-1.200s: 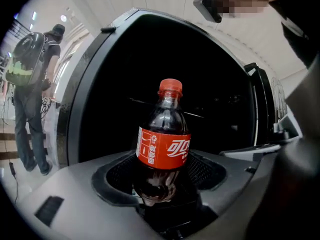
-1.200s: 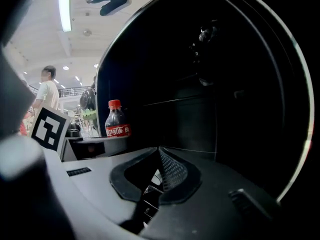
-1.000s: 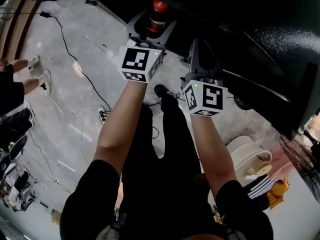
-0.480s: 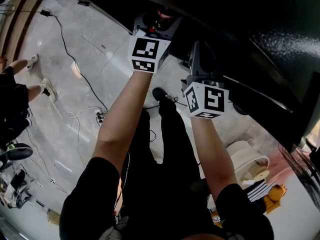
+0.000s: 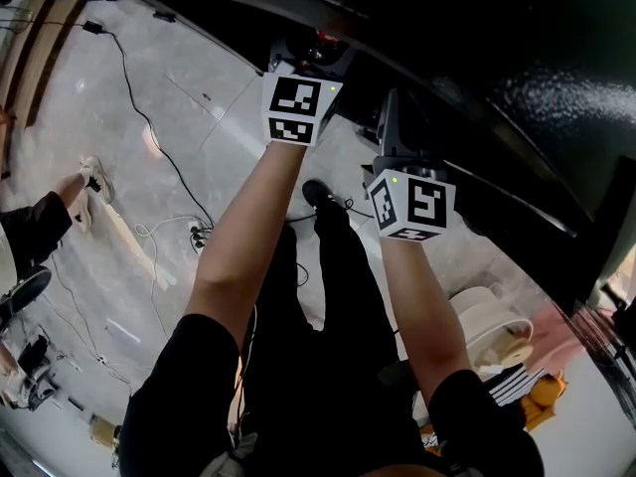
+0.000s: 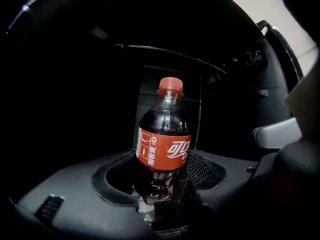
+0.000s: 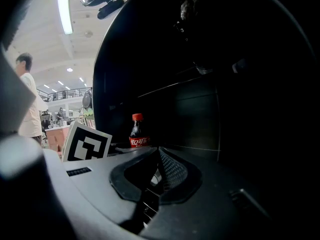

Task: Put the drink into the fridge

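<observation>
Inside the dark fridge (image 6: 75, 59) opening: one cola bottle (image 6: 164, 151), upright, clamped low on its body by the left gripper (image 6: 160, 204), probably so it can be stood on a shelf. Right gripper (image 7: 157, 176): jaws together, empty, held alongside.

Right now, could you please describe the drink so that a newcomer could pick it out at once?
Look to the dark fridge, where the left hand-held gripper is shut on a small bottle of dark cola. Against the black all around it, its red cap and red label with white lettering stand out.
</observation>
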Demonstrator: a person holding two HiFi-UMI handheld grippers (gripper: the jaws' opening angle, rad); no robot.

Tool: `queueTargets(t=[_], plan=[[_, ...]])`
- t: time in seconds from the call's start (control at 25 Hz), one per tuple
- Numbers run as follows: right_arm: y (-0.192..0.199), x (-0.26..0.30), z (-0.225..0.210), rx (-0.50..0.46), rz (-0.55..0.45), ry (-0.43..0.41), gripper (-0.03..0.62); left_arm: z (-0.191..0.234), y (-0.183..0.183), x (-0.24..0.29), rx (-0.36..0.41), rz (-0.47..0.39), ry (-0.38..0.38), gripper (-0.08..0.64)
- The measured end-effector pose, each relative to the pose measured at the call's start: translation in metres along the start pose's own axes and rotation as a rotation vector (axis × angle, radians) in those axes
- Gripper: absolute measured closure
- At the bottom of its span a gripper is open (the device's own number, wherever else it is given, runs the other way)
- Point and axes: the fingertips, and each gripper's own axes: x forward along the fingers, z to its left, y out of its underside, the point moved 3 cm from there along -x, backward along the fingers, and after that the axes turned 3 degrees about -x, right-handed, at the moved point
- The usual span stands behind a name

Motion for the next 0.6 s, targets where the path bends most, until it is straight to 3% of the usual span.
queueTargets(t=[0.6], plan=[[0.004, 0.002, 0.012, 0.028, 0.018, -0.024, 0.571, 0.004, 0.01, -0.01, -0.049, 0.052, 0.004, 0.245]])
